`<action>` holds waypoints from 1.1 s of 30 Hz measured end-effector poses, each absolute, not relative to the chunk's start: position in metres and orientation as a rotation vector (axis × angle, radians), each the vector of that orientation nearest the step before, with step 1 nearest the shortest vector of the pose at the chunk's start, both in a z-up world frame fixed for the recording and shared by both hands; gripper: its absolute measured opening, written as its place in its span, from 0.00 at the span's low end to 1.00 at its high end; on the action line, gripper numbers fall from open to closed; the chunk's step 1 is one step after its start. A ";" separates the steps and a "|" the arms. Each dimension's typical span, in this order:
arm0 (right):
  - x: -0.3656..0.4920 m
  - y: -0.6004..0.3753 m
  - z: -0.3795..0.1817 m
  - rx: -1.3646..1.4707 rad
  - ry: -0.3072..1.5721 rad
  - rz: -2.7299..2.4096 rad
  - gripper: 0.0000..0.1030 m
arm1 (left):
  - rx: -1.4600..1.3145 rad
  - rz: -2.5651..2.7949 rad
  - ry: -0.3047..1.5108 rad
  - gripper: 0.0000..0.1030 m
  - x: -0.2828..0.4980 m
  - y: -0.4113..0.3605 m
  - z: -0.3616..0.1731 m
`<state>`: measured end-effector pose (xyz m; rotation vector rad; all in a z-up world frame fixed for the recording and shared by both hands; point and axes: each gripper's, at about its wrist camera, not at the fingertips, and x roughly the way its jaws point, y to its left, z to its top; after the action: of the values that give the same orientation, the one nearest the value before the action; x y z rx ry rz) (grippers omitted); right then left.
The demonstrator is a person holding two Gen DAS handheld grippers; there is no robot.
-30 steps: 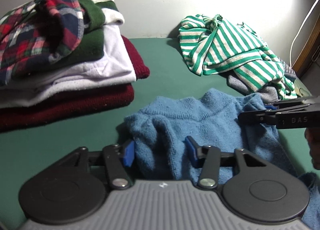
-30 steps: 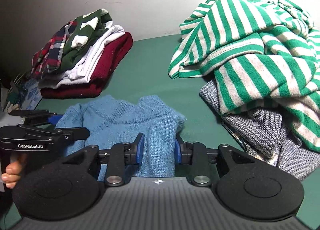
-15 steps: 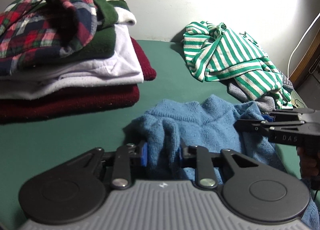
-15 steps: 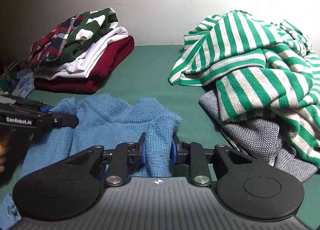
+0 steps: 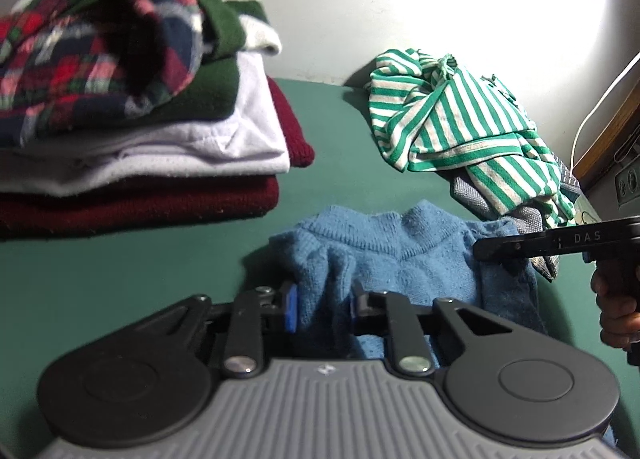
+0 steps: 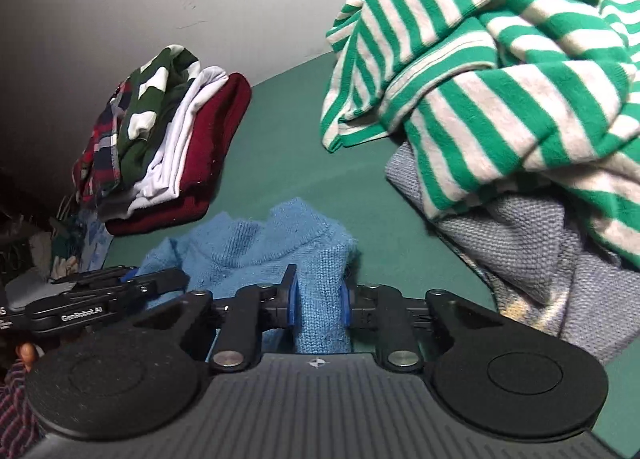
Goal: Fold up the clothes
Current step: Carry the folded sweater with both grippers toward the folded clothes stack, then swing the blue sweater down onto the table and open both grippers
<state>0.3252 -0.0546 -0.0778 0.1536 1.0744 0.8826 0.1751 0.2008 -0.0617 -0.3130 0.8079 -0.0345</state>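
Note:
A light blue knit sweater [image 5: 404, 255] lies bunched on the green table [image 5: 120, 271], neckline toward the wall. My left gripper [image 5: 322, 309] is shut on a fold at the sweater's left shoulder. My right gripper [image 6: 317, 301] is shut on a fold at the right shoulder of the sweater [image 6: 260, 247]. In the left wrist view the right gripper [image 5: 560, 241] shows from the side at the sweater's right edge. In the right wrist view the left gripper [image 6: 96, 295] shows at the sweater's left edge.
A stack of folded clothes [image 5: 132, 119] sits at the back left: dark red, white, green and plaid on top; it shows in the right wrist view [image 6: 168, 139] too. A green-striped garment [image 6: 500, 67] lies crumpled over a grey knit [image 6: 552, 259] at the right. A white cable [image 5: 600, 99] hangs on the wall.
Both grippers closed from open onto folds of the blue sweater's shoulders. The left gripper also moved forward toward the folded stack, bunching the sweater's neckline.

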 end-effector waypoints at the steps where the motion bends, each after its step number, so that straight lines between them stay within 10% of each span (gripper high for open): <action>1: 0.323 -0.055 -0.077 0.145 1.067 0.885 0.20 | -0.297 -0.029 0.806 0.18 0.174 0.199 -0.060; 33: 0.223 -0.112 0.024 0.096 0.794 1.051 0.18 | -0.160 0.009 0.589 0.15 0.053 0.142 0.036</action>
<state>0.2230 -0.1119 0.0236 0.0963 0.7940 1.0508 0.0528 0.1422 0.0360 -0.1604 0.5887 0.0086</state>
